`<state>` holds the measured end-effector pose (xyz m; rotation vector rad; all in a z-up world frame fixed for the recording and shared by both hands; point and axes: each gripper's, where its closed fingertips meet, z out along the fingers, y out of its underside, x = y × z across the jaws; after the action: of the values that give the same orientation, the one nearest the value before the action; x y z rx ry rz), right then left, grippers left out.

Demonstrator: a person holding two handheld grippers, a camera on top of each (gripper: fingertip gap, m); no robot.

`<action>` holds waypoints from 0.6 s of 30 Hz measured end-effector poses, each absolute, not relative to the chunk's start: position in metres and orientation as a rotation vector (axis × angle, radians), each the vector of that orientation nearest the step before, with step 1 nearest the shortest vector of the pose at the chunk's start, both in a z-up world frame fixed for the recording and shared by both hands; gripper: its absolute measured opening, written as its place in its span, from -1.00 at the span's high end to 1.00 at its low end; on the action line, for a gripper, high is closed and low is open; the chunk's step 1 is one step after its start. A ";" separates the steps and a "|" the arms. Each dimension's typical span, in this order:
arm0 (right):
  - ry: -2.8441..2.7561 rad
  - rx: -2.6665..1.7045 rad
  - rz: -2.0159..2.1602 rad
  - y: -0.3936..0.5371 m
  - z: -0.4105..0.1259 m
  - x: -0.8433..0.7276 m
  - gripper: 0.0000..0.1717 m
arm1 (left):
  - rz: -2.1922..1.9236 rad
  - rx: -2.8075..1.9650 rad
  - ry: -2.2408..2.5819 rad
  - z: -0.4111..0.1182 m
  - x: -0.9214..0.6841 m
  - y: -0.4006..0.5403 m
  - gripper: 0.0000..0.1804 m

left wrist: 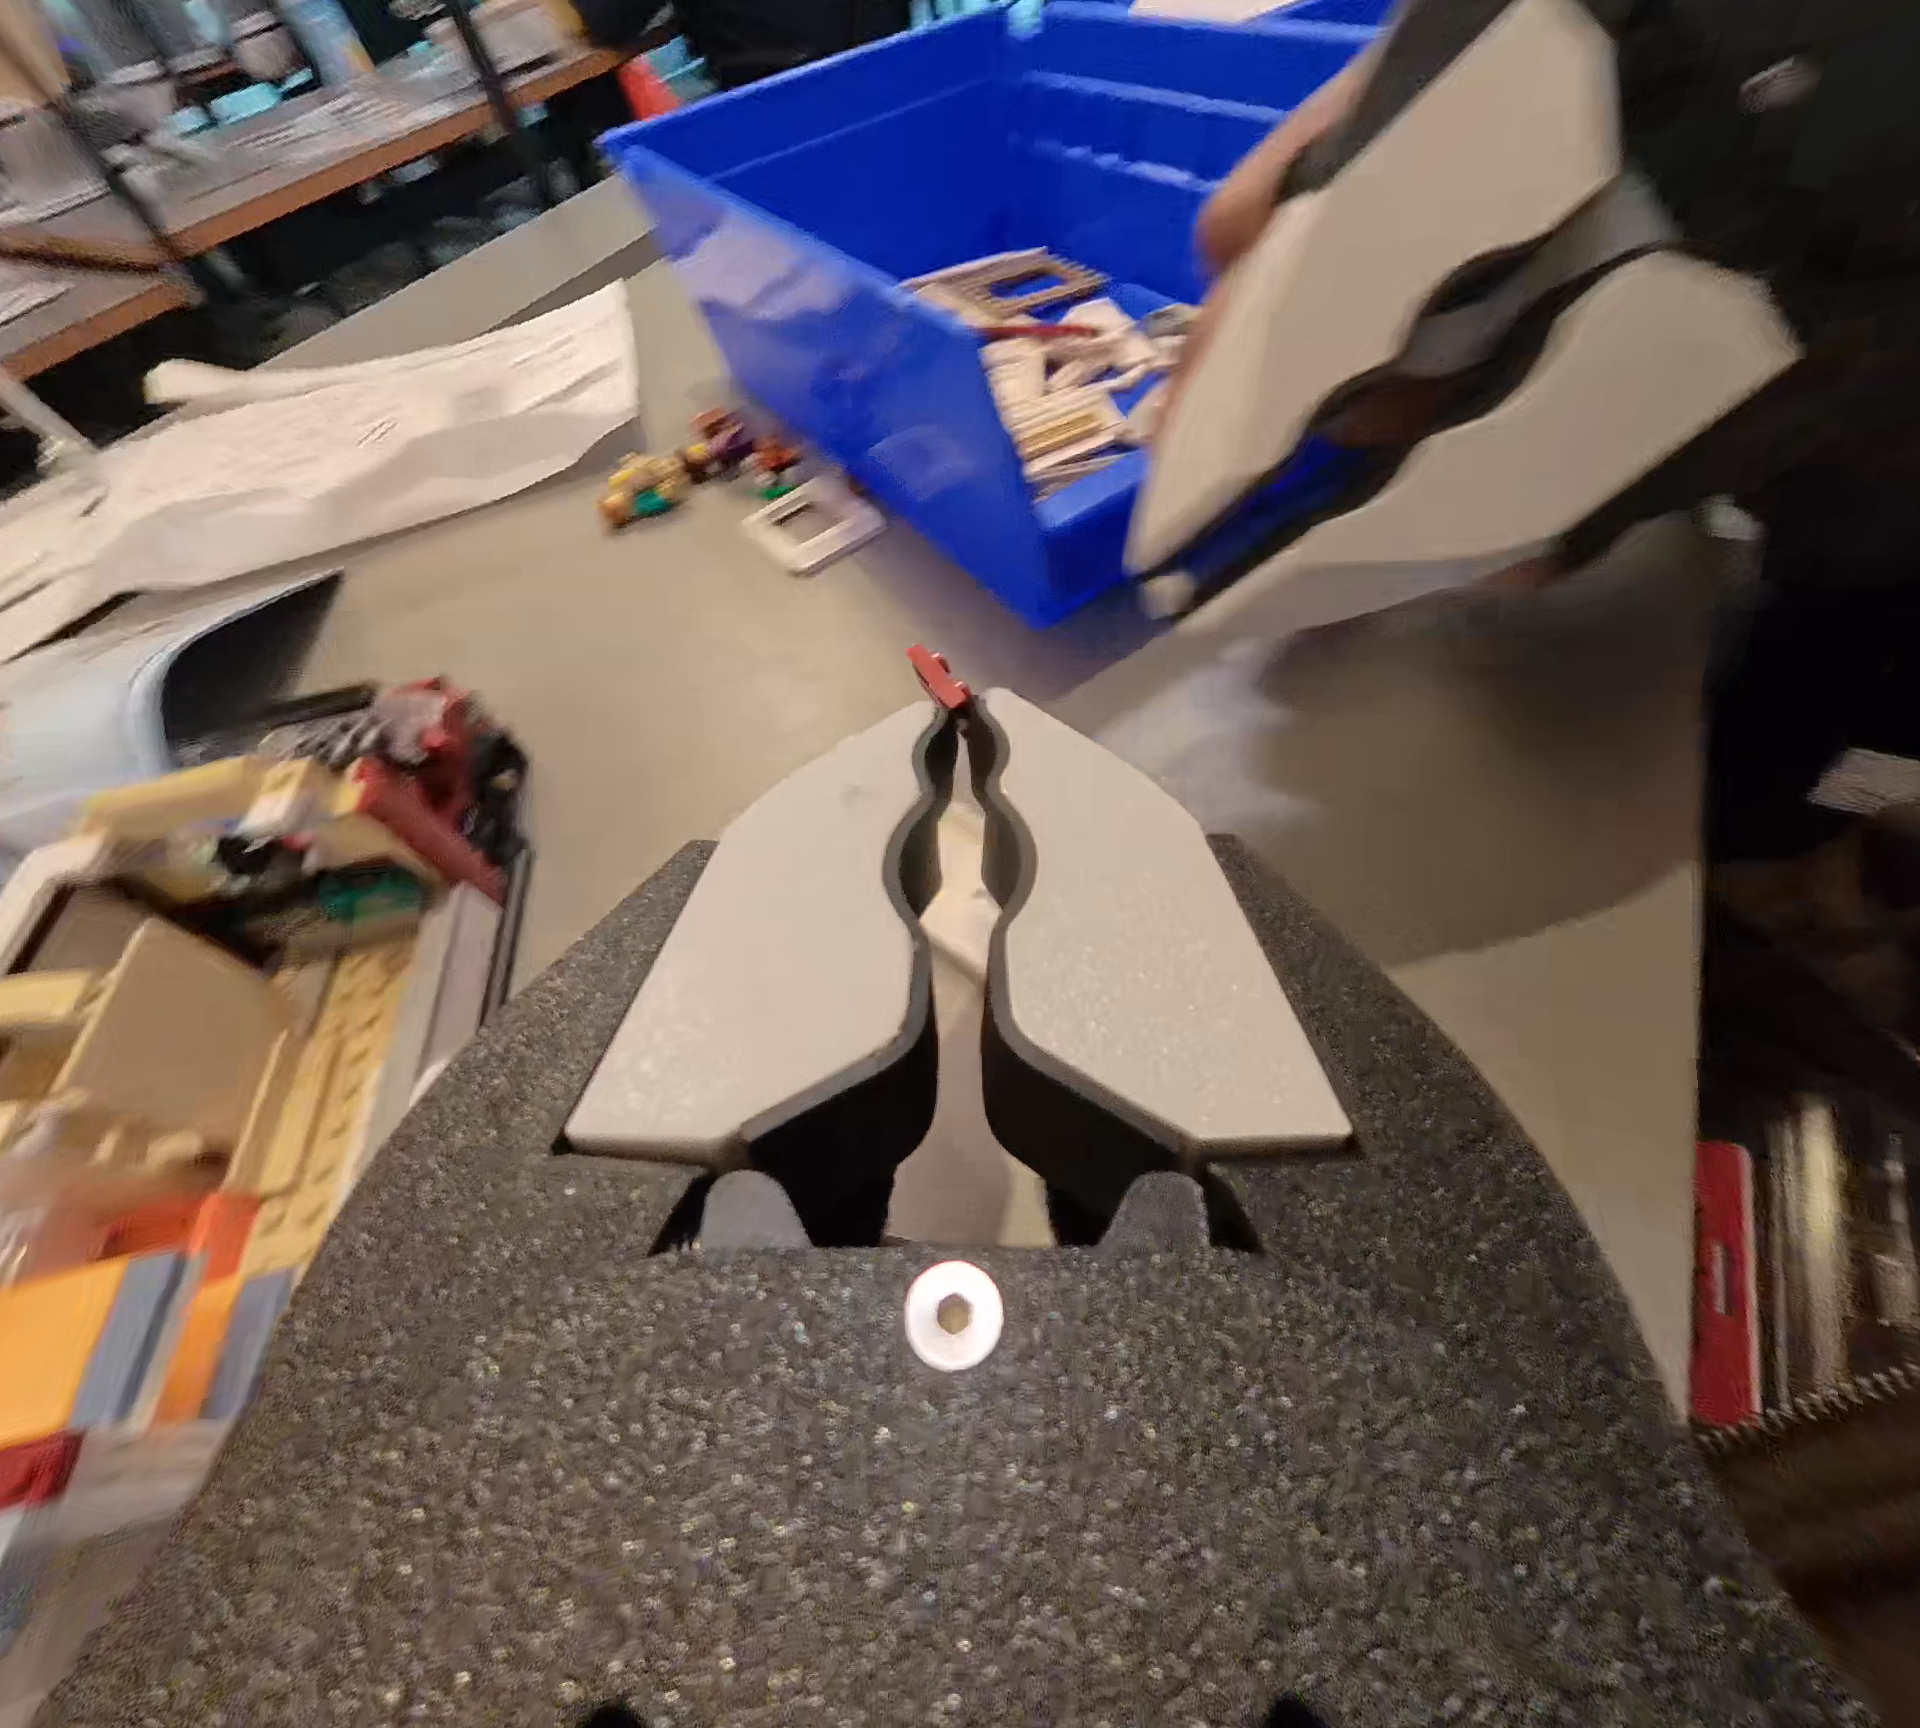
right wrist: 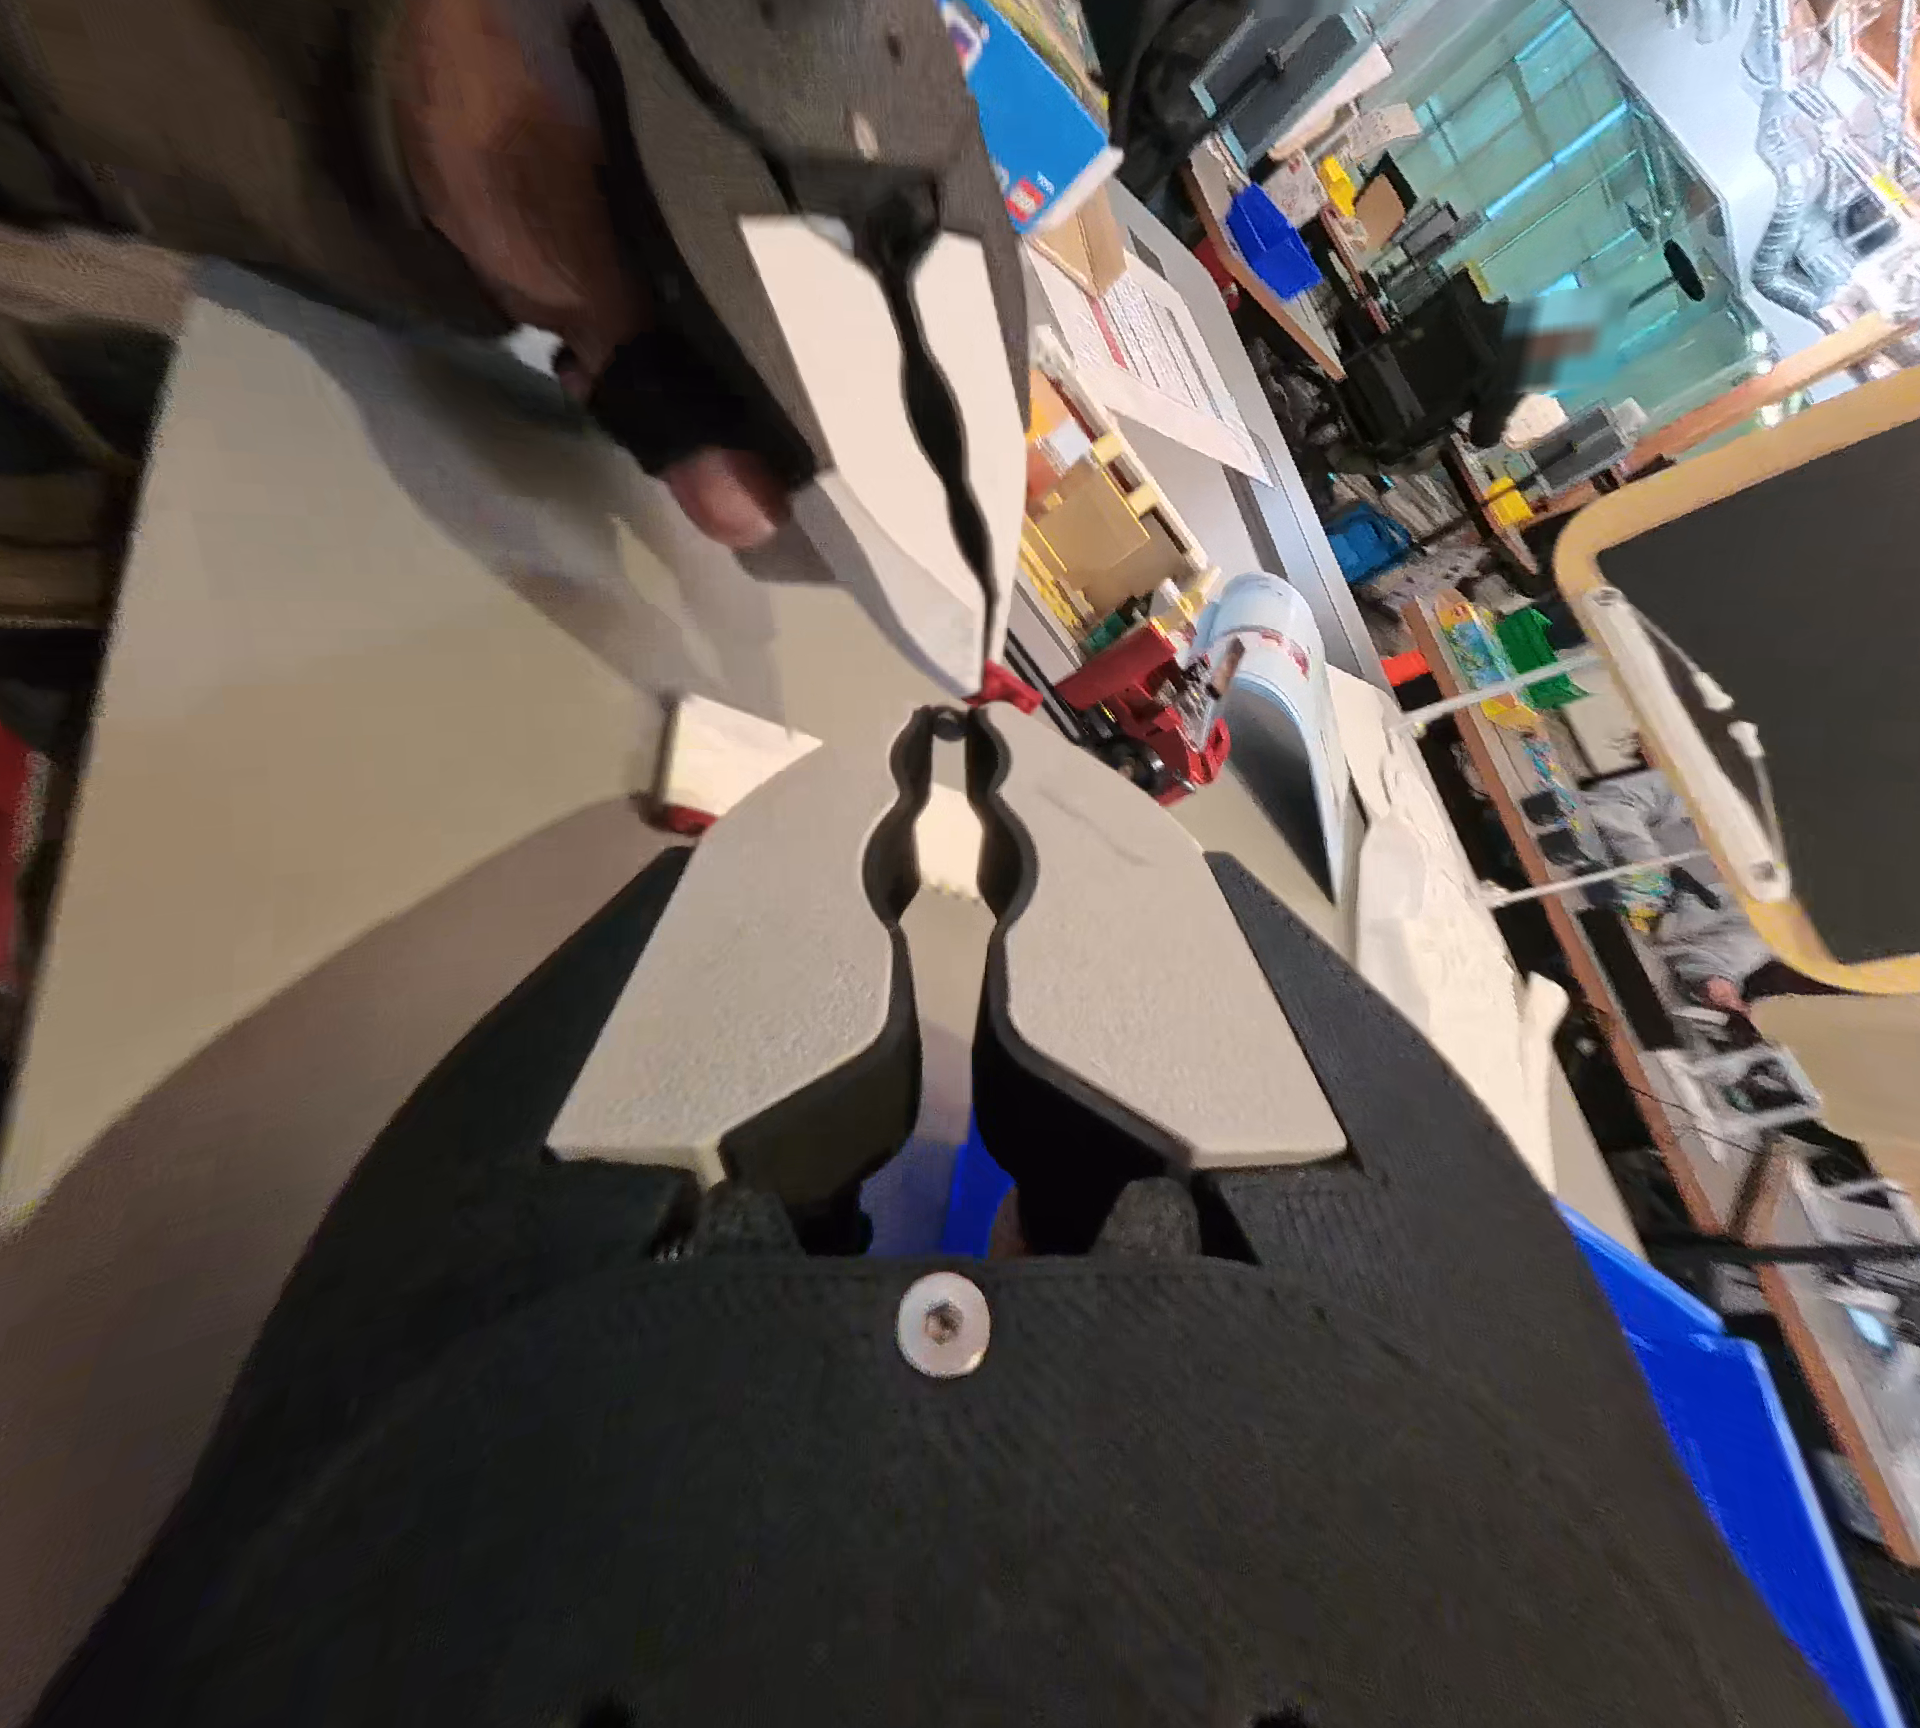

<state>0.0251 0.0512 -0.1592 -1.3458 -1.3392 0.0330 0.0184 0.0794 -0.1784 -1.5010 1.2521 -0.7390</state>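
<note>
My left gripper [left wrist: 961, 712] is shut on a small red brick piece [left wrist: 938, 676] that sticks out past its fingertips, above the grey table [left wrist: 623, 691]. In the right wrist view the left gripper [right wrist: 985, 665] comes in from the upper left with the red piece [right wrist: 1010, 689] at its tips. These tips almost meet those of my right gripper [right wrist: 951, 728]. The right gripper's tips pinch a tiny dark round piece [right wrist: 947, 718]. In the left wrist view the right gripper [left wrist: 1158, 572] hangs at the upper right in front of the bin, blurred.
A blue bin [left wrist: 883, 348] with tan and white pieces stands at the back. Loose small brick figures [left wrist: 686, 473] and a white frame piece [left wrist: 810, 520] lie beside it. A tan and red brick model [left wrist: 260, 847] sits at the left, paper sheets [left wrist: 364, 431] behind. People stand in the background. The grippers are tip to tip, or close to it.
</note>
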 end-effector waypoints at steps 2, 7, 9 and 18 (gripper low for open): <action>-1.313 -1.358 0.014 0.051 -0.157 0.030 0.93 | -0.854 -1.513 1.183 -0.171 0.014 0.081 0.98; -1.110 -1.452 -0.253 0.079 -0.145 0.075 0.92 | -0.869 -1.500 1.192 -0.170 0.017 0.079 0.97; -0.967 -1.555 -0.402 0.094 -0.141 0.114 0.92 | -0.864 -1.496 1.205 -0.171 0.018 0.077 0.97; -0.887 -1.646 -0.481 0.096 -0.147 0.136 0.77 | -0.962 -1.464 1.230 -0.167 0.026 0.064 0.97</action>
<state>0.1360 0.0959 -0.1466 -1.6461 -0.8870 -0.4811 0.0262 0.0641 -0.1668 -1.4639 1.2299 -0.9619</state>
